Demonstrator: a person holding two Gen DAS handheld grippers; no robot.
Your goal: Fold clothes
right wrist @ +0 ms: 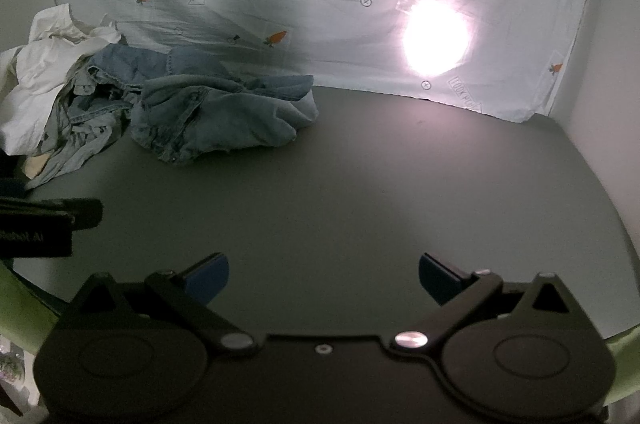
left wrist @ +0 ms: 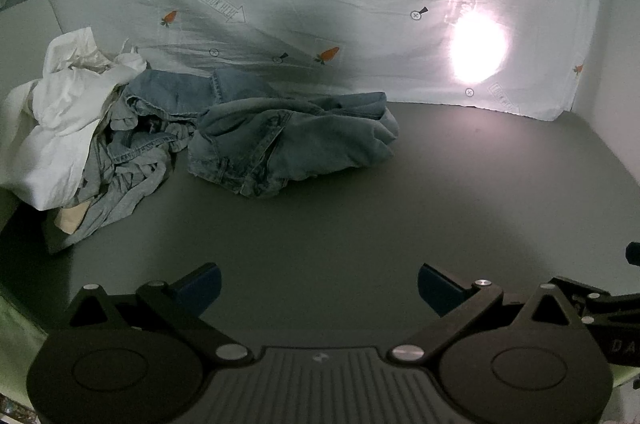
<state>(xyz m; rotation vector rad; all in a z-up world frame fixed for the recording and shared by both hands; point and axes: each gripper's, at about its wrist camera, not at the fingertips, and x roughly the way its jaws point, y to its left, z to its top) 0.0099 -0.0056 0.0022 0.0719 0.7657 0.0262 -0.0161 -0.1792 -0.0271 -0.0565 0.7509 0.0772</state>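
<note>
Left hand-held gripper [left wrist: 319, 283] spread wide, holds nothing, hovers over bare worktop [left wrist: 360, 216]. Right hand-held gripper [right wrist: 323, 276] same, empty. Crumpled denim garment [left wrist: 288, 139] far left on worktop, touching clothes pile [left wrist: 92, 127]; pile cut off at frame edge.

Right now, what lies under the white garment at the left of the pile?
Under the white garment a crumpled grey garment and a blue denim piece stick out, with a cream scrap at the bottom edge. Whatever lies deeper in the pile is covered.
</note>
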